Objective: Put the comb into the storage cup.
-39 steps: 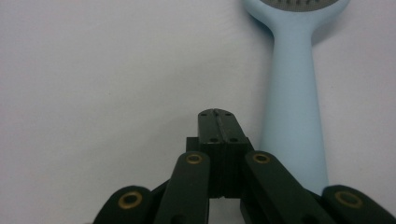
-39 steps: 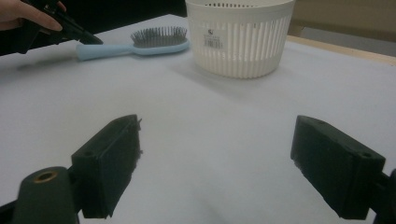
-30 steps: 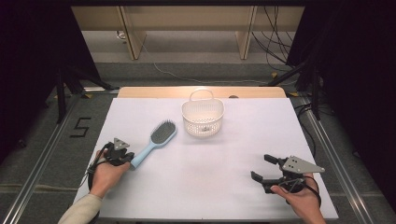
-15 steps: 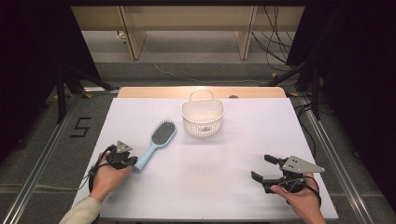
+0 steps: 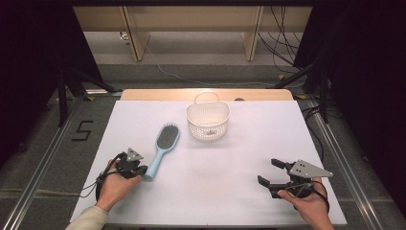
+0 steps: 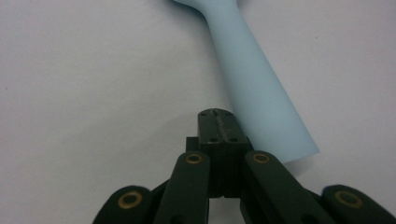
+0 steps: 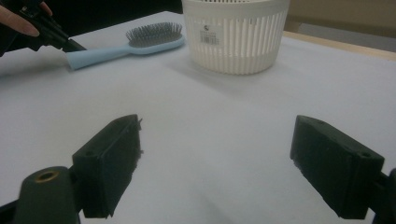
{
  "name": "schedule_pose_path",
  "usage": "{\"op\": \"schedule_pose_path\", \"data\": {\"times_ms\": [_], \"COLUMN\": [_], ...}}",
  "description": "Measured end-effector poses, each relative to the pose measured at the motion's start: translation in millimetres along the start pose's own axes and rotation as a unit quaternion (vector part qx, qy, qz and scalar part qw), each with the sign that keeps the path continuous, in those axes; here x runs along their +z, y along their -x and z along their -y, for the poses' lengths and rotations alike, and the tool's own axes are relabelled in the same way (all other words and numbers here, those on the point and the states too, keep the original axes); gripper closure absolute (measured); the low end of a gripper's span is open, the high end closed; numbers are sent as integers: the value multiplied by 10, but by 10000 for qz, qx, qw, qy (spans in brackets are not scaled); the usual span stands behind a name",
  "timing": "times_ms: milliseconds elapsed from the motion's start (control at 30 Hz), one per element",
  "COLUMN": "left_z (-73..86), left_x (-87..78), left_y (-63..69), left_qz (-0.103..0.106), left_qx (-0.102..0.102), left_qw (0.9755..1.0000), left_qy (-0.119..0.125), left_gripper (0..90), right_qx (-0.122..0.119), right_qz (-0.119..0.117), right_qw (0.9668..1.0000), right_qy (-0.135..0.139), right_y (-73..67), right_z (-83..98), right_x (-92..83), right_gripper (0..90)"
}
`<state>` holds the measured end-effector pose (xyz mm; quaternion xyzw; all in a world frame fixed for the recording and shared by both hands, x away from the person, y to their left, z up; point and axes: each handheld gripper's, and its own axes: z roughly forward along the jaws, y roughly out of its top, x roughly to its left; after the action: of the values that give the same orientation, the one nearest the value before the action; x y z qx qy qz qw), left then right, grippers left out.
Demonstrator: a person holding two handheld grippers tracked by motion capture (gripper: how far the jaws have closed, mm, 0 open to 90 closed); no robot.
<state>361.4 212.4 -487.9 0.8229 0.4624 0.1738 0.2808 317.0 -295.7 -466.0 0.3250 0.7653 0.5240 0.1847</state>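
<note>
- Hairbrush [image 5: 162,148], pale blue with dark bristles facing up, lies flat on the white table [image 5: 215,191], slanted: its handle end points toward the person's left hand and its head points toward the basket.
- Nearest the person, the left gripper [image 5: 137,168] sits just beside the handle's end. In the left gripper view its jaws are pressed together with nothing between them, and the handle [image 6: 261,98] runs past their right side, so the tips touch or almost touch it without gripping it.
- On the other side, the right gripper [image 5: 269,172] rests low over bare table, well apart from the brush; the right gripper view shows its jaws spread wide and empty.
- Farther back, a white slotted basket [image 5: 208,120] with a loop handle stands upright near the far edge, just beyond and to the right of the brush head, with a clear gap between them.
- Judged from this, the step in hand is the approach to the brush handle; no grasp is made yet.
- The next move probably calls for the left jaws to open, shift sideways to straddle the handle, and close on it firmly near the end.
- If the basket is the goal, the brush would then need lifting clear of the rim, and its length suggests it would go in tilted or head-down.
</note>
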Motion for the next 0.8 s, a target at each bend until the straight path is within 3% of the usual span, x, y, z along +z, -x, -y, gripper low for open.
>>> {"op": "schedule_pose_path", "data": {"times_ms": [167,300,467,567,700,800], "left_z": [0,14,-16,-47,-110,-169], "left_x": [-6,-69,-174,-184,-207,-226], "left_y": [-2,-70,-130,-114,-70,-34], "left_qz": [-21,-224,-560,-628,-729,-731], "left_qx": [-14,-127,-408,-574,-664,-706], "left_qw": [10000,9996,9963,9943,9929,9926], "left_qy": [-13,79,499,648,672,662], "left_gripper": [886,791,576,424,233,137], "right_qx": [-15,-30,-18,-29,-26,-11], "right_qz": [-9,-11,-22,-25,-32,-40], "right_qw": [10000,10000,10000,10000,10000,10000], "right_qy": [-2,7,0,12,10,20], "right_y": [0,-2,0,-3,-4,-4], "right_z": [0,-2,0,-2,-1,0], "right_x": [-1,-3,-1,0,4,5], "right_gripper": [168,168,168,168,168,171]}}
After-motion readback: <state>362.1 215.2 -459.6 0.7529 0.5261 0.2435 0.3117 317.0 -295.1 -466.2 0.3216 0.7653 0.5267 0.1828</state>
